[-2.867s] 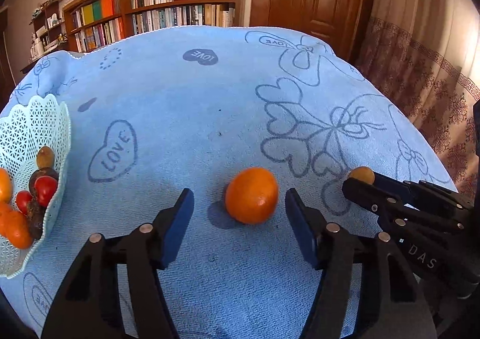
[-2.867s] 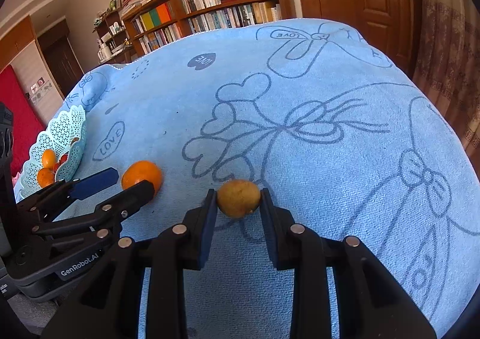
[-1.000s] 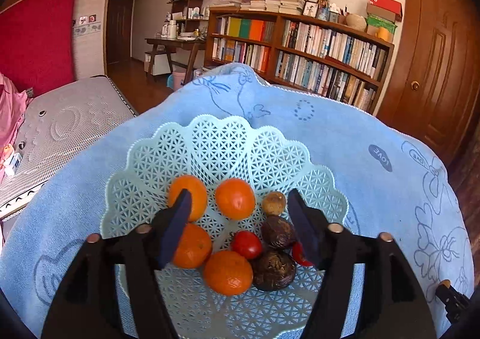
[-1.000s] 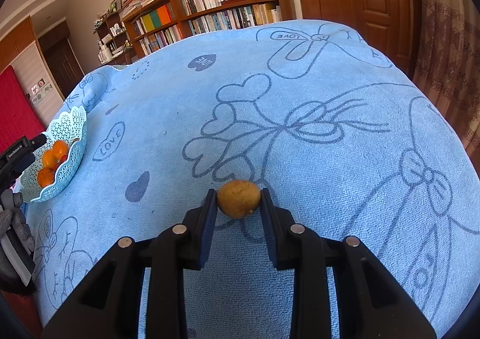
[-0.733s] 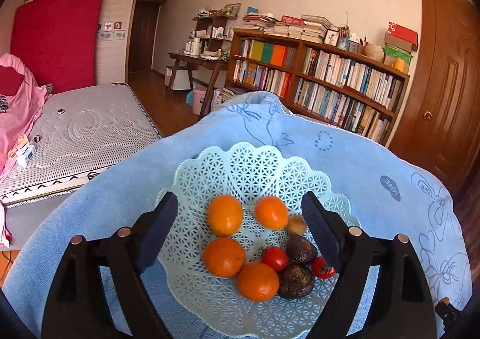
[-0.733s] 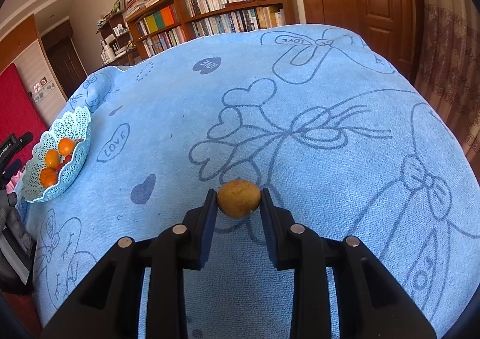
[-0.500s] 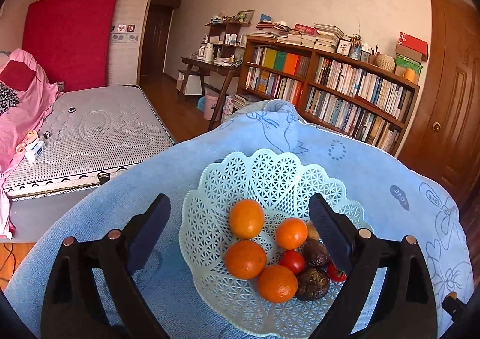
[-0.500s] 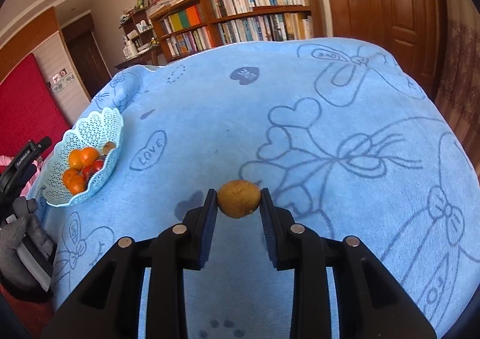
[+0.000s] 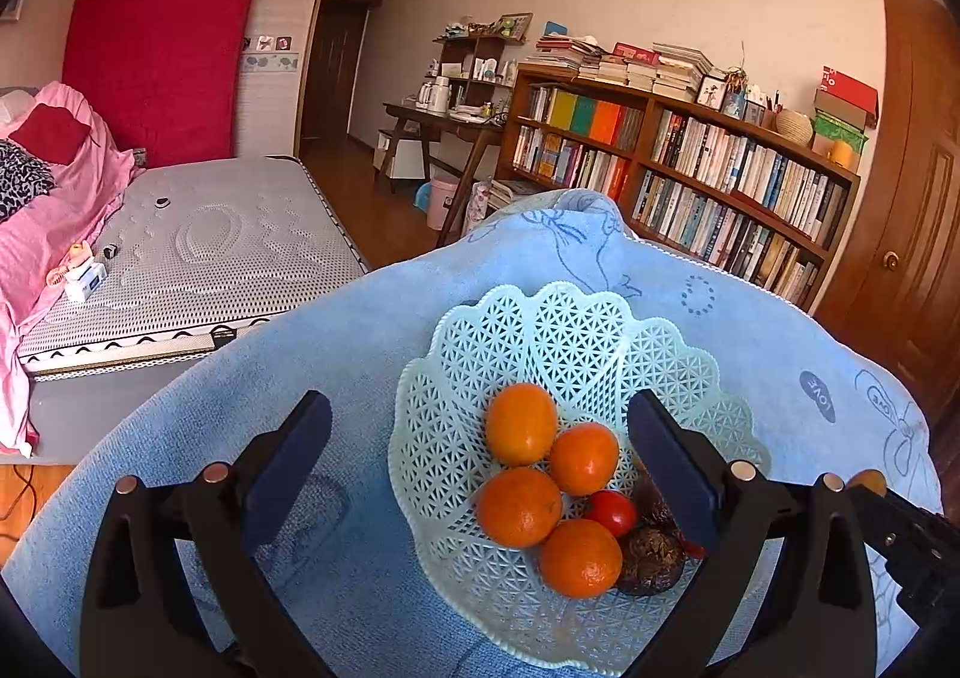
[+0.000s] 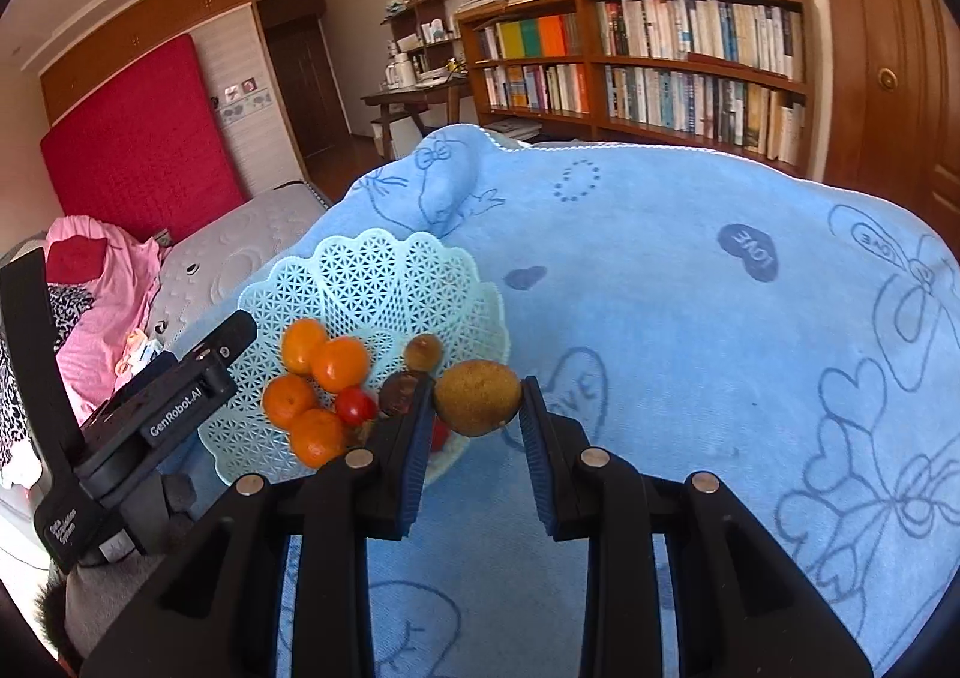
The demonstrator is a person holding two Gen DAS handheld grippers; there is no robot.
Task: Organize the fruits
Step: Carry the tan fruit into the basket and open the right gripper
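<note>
Fingers [image 10: 414, 438] of the right gripper [image 10: 477, 429] clamp a kiwi [image 10: 477, 397]; left gripper [image 9: 480, 465] fingers [image 9: 672, 462] stand wide apart, empty. Its body reads "GenRobot.AI". The lattice basket [image 10: 384, 282] sits beside "LOVE" hearts on the blue tablecloth [image 10: 660, 270].

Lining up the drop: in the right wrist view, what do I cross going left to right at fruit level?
left gripper → oranges → red tomato → dark wrinkled fruit → brown fruit clamped in the right gripper → blue cloth
</note>
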